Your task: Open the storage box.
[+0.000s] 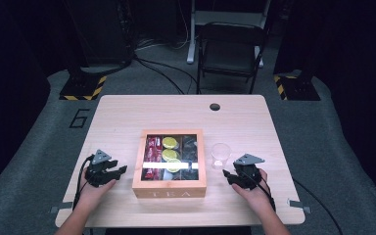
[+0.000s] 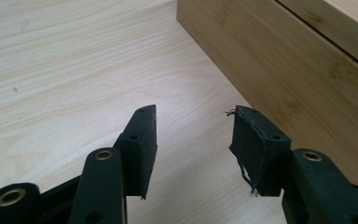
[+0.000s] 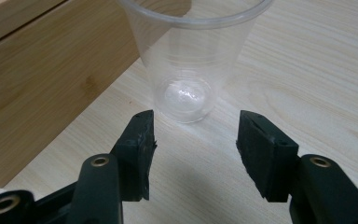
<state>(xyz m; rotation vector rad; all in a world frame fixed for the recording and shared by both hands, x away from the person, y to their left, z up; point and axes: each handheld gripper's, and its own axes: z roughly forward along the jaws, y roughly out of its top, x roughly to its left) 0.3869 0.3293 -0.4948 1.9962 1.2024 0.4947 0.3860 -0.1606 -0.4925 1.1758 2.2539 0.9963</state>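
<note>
High view gives us the wooden tea box (image 1: 169, 188) near the table's (image 1: 127, 107) front edge, between our two grippers, its compartments holding red packets and what may be lemon slices. Our right gripper (image 3: 195, 135) has its jaws apart around nothing, and the clear plastic cup (image 3: 191, 60) stands upright just beyond them, beside the box wall. Our left gripper (image 2: 193, 140), jaws likewise apart, rests near the box's left wall.

This looks like a lab or a test room. A light wooden table (image 1: 240, 117) stands on grey carpet (image 1: 39, 142) in a dark room. Far behind it are a black folding chair (image 1: 231, 49), stands with yellow-black tape (image 1: 83, 90) and loose cables (image 1: 164, 73).
</note>
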